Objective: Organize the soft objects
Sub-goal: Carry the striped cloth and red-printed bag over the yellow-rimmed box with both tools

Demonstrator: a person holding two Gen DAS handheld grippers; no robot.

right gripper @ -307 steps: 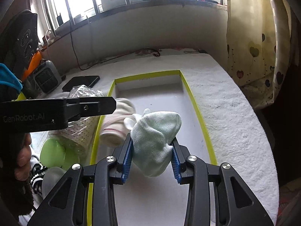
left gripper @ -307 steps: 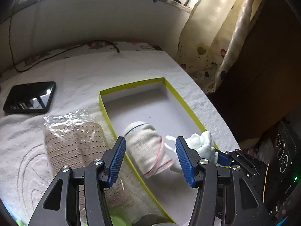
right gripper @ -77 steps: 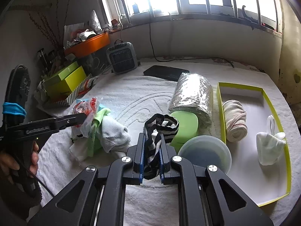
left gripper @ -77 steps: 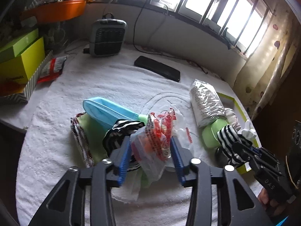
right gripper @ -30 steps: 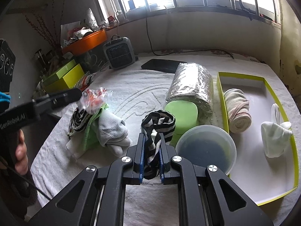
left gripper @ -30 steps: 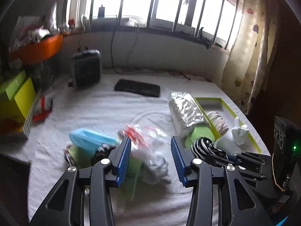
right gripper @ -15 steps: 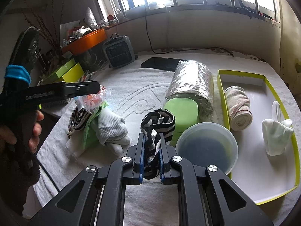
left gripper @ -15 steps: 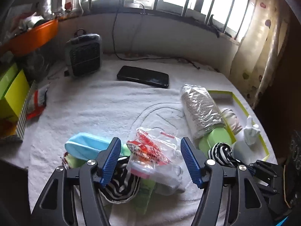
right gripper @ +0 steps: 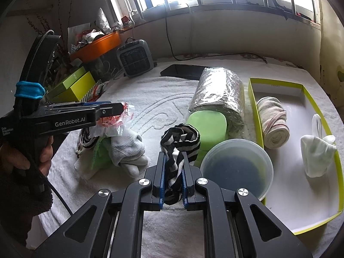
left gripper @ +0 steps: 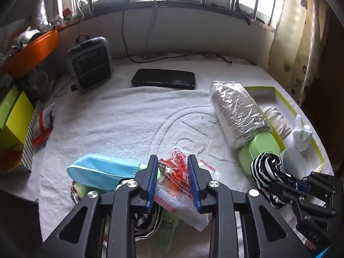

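Task judged partly done. Left to right:

Left of the left gripper [left gripper: 173, 181] fingers, a blue face mask [left gripper: 101, 171] is seen lying on the heap of cloth, not yet sorted. Between the fingers [left gripper: 152, 182], a crinkly plastic packet [left gripper: 175, 172] with red print is held; the fingers are closed in on it, both pads against the plastic. In the right wrist view the packet [right gripper: 111, 120] is seen lifted above the heap. Under and just ahead of those fingers, a grey-white sock [right gripper: 126, 150], a green cloth [right gripper: 100, 152] and a striped piece [right gripper: 86, 138] are left piled on the towel-covered tabletop [left gripper: 120, 116].

The right gripper [right gripper: 173, 172] is clamped on a black-and-white striped sock [right gripper: 179, 139], fingers together on the fabric, sock bunched above the fingertips. Just beyond the fingertips a green box [right gripper: 207, 126] and a wrapped roll [right gripper: 218, 92] are seen; just right of the fingers, a round lidded tub [right gripper: 236, 169].

Further right of the fingers, the yellow-edged tray [right gripper: 254, 103] is seen holding two items already: a rolled beige sock [right gripper: 273, 122] and a white sock [right gripper: 316, 152]. The rest of the tray floor is bare.

Done: two items in tray. In hand: striped sock, packet. Left: heap under the left fingers, mask. Whether the roll belongs in the tray cannot be told.
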